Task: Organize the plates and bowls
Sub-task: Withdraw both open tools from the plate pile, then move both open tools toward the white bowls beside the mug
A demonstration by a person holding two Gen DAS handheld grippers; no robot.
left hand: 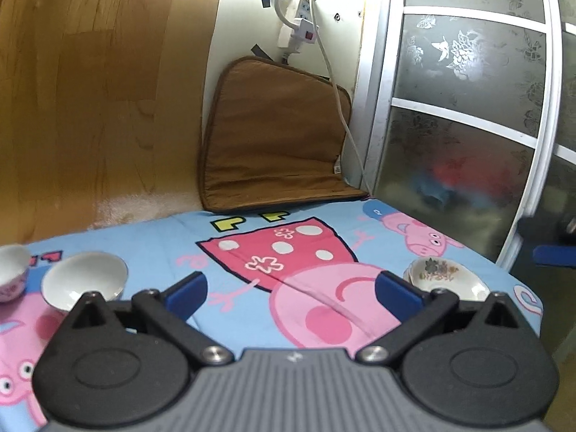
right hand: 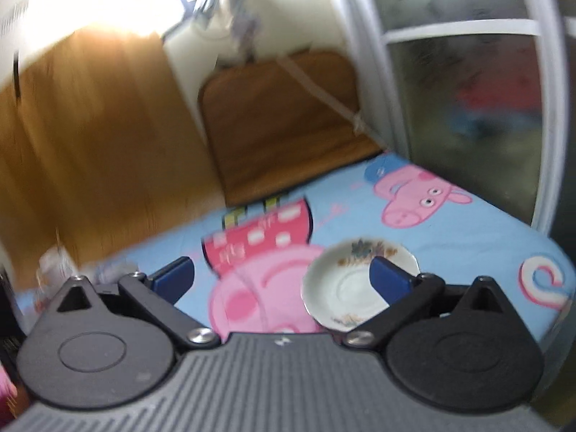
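On the bench under its cartoon-pig cloth (left hand: 252, 237), the leftmost thing in the left wrist view is a small patterned bowl (left hand: 12, 273), cut off by the picture's edge at the bench's left side. Just right of it stands a plain white bowl (left hand: 84, 280), upright, near the first; whether they touch cannot be told. The left tool (left hand: 291, 289) hovers over the middle of the cloth with its blue fingers (left hand: 187, 293) spread wide and nothing between them. Past its right finger, towards the bench's right edge, lies a floral saucer (left hand: 446, 280); a second rim seems to show under it, though that is unclear.

The right wrist view is blurred. The right tool (right hand: 282, 277) is likewise wide apart and empty. The saucer (right hand: 345, 284) lies flat on the cloth, partly behind the tool's right finger (right hand: 390, 277), not gripped.

At the bench's far edge a brown cushion (left hand: 277, 136) leans against the wall, with a wooden panel (left hand: 90, 90) to its left and a frosted glass door (left hand: 464, 108) to its right.
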